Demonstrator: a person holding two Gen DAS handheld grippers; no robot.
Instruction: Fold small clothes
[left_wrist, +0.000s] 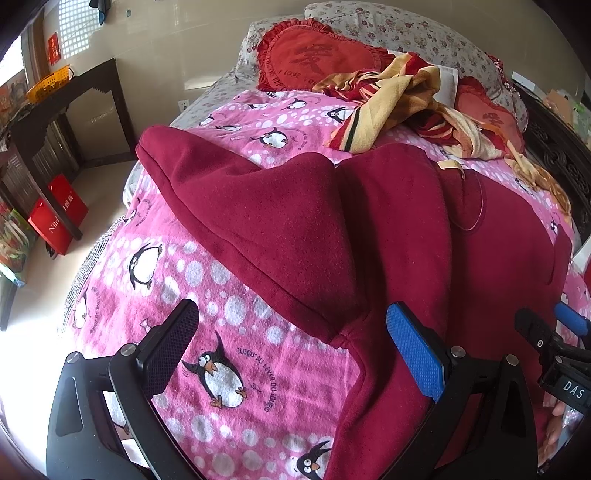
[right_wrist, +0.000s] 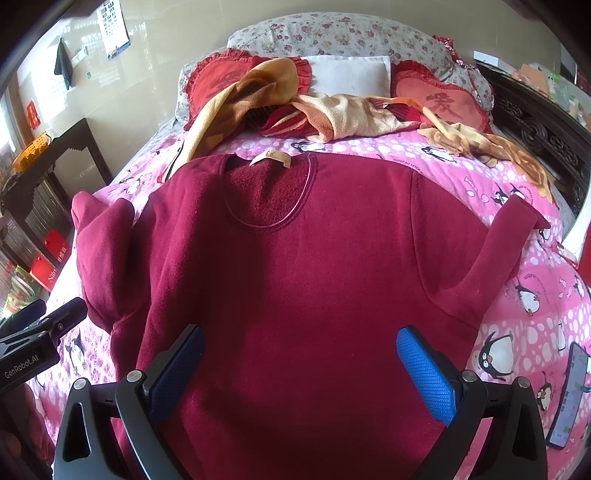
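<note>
Nearest the lens, the right gripper (right_wrist: 301, 373) is hovering with its blue textured pads (right_wrist: 424, 373) spread wide over the lower body of the dark red fleece sweatshirt (right_wrist: 295, 266), pinching nothing. The left gripper (left_wrist: 291, 354) is likewise standing open, one finger over the pink penguin-print bedcover (left_wrist: 207, 295) and the other over the garment's hem edge, with nothing between them.

The sweatshirt is lying face up and mostly flat on the bed, collar and tan neck label (right_wrist: 271, 159) pointing toward the red embroidered cushions (right_wrist: 439, 98). Its left sleeve (left_wrist: 236, 206) is lying doubled and bunched beside the body; the right sleeve (right_wrist: 513, 236) is stretching outward.

The fleece is looking thick, soft and limp, probably light but bulky, so it should be draping rather than holding a crease. Its napped surface is likely gripping the pads well. Sensible holds would be the bunched sleeve's cuff and the hem corner, pinching through both layers.
</note>
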